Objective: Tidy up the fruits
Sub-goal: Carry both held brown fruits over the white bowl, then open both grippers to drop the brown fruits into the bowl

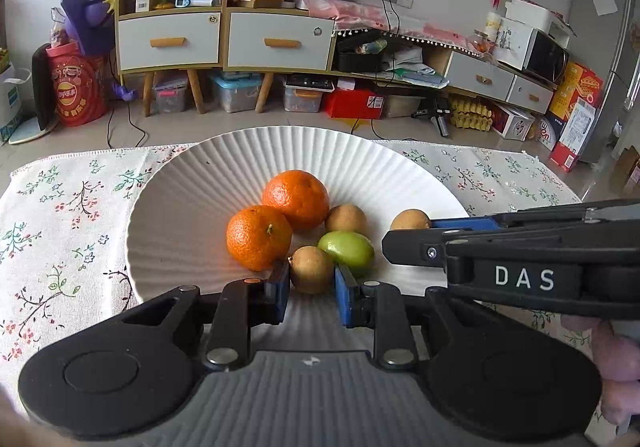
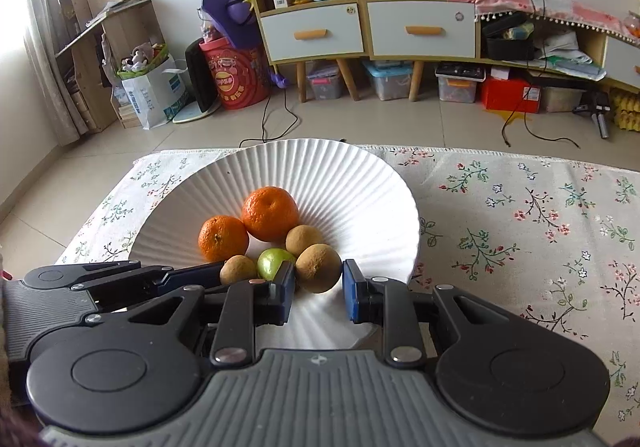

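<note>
Left tool [image 1: 312, 285]: blue pads clamped on the left brown fruit [image 1: 311, 270], one pad on each side of it, low over the near part of the plate.
Right tool [image 2: 318, 285]: pads closed against the right brown fruit [image 2: 318, 268]. In the left wrist view this tool comes in from 3 o'clock.
Held fruits: left brown fruit at about 6 o'clock of the fruit cluster and right brown fruit at about 4 o'clock, as seen in the right wrist view.
Green fruit [image 2: 274, 261]: between the two held fruits, just beside both.
Third brown fruit [image 2: 305, 241]: loose in the plate, at 12 o'clock of the green fruit.
Oranges: the large orange [image 2: 270, 213] is at 12 o'clock of the cluster. The small orange [image 2: 223, 238] is at 9 o'clock, touching the large one.
Plate [image 2: 340, 183]: white, ribbed and deep, holding all the fruit.
Desk: covered by a floral cloth [image 2: 520, 215], with the plate on its left part.
Person: fingers [image 1: 616, 359] show at 4 o'clock in the left wrist view.
</note>
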`<state>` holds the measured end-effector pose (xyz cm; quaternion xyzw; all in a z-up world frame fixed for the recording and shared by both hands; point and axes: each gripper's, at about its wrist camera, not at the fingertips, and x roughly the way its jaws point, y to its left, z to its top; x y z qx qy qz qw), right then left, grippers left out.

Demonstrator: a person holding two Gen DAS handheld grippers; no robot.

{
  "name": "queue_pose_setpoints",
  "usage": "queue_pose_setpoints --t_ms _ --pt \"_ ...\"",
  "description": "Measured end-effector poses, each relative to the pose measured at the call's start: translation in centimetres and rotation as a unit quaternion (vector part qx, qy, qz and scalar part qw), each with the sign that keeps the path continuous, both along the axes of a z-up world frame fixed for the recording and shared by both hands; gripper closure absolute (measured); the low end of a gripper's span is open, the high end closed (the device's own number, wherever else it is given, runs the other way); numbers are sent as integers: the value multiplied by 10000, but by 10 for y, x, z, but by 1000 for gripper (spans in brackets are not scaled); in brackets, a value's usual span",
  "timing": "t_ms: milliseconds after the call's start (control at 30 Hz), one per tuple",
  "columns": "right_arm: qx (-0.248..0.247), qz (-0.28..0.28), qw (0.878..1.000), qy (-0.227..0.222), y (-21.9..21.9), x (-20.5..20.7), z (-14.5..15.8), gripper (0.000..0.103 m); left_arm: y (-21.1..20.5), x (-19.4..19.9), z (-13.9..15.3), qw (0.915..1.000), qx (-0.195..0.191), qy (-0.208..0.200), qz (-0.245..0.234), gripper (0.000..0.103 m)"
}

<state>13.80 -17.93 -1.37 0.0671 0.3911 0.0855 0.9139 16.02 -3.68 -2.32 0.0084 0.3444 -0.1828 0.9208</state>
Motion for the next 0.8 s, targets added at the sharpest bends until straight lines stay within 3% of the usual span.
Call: queue_pose_setpoints --t_ms 567,800 --pt "-70 -22 9999 -69 0 -3 2 79 0 1 1 10000 -14 -33 -89 79" --pt "-37 -109 9999 -117 -6 -10 10 67 0 -5 5 9999 12 -1 -139 70"
